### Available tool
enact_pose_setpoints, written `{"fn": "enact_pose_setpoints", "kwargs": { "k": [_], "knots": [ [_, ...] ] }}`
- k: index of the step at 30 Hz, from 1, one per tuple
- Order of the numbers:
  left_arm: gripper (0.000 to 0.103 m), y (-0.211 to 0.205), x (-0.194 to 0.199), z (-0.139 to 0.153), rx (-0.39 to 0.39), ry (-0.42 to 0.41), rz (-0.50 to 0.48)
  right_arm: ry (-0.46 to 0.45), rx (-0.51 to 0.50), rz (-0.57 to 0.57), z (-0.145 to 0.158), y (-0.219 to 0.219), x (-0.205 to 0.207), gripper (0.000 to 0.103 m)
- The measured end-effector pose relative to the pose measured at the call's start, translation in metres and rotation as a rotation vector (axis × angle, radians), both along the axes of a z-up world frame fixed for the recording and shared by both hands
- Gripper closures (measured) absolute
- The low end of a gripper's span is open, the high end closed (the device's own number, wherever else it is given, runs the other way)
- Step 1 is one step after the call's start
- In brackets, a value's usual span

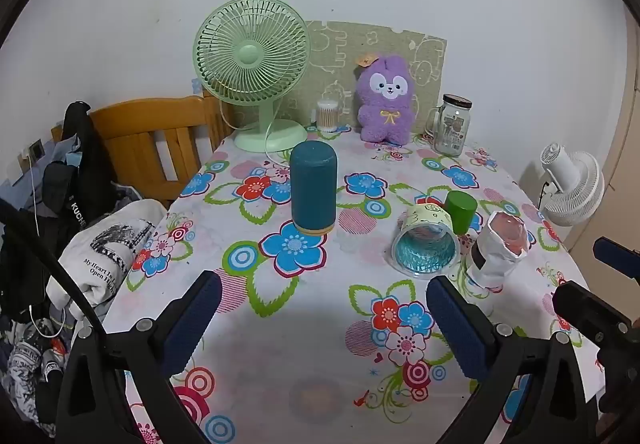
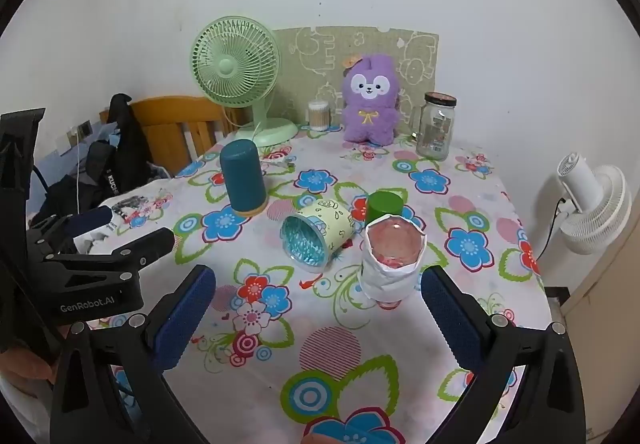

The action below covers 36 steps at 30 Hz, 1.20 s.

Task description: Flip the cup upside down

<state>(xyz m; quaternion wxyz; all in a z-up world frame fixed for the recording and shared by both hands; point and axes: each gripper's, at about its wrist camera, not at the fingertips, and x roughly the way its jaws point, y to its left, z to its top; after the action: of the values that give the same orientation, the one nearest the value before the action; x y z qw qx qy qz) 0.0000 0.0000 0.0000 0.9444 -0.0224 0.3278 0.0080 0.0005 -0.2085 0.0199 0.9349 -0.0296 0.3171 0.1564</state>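
A tall teal cup (image 1: 313, 187) stands upside down on the flowered tablecloth (image 1: 304, 324), its tan rim on the cloth; it also shows in the right wrist view (image 2: 243, 175). My left gripper (image 1: 324, 296) is open and empty, hovering over the near table, well short of the cup. My right gripper (image 2: 318, 290) is open and empty too, just in front of a paper-wrapped pink glass (image 2: 394, 258). The left gripper's body (image 2: 100, 268) shows at the left of the right wrist view.
A pale green container (image 1: 426, 244) lies on its side, mouth toward me, beside a small green cup (image 1: 461, 211) and the wrapped glass (image 1: 500, 248). At the back stand a green fan (image 1: 256, 71), a purple plush (image 1: 385, 99) and a glass jar (image 1: 452, 125). A wooden chair (image 1: 160, 147) stands at the left.
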Motion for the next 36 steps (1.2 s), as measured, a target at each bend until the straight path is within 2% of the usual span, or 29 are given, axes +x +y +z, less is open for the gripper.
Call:
{"fn": "enact_pose_setpoints", "kwargs": {
  "k": [21,36],
  "knots": [
    [0.0,-0.0017,-0.0001,-0.0005,0.013,0.002,-0.012,0.044,0.006,-0.001,-0.0053,-0.0002,0.0078,0.0],
    [0.0,-0.0016,0.0025,-0.0052,0.012,0.009,-0.013,0.044,0.001,-0.013,-0.0058,-0.0032,0.009,0.0]
  ]
}}
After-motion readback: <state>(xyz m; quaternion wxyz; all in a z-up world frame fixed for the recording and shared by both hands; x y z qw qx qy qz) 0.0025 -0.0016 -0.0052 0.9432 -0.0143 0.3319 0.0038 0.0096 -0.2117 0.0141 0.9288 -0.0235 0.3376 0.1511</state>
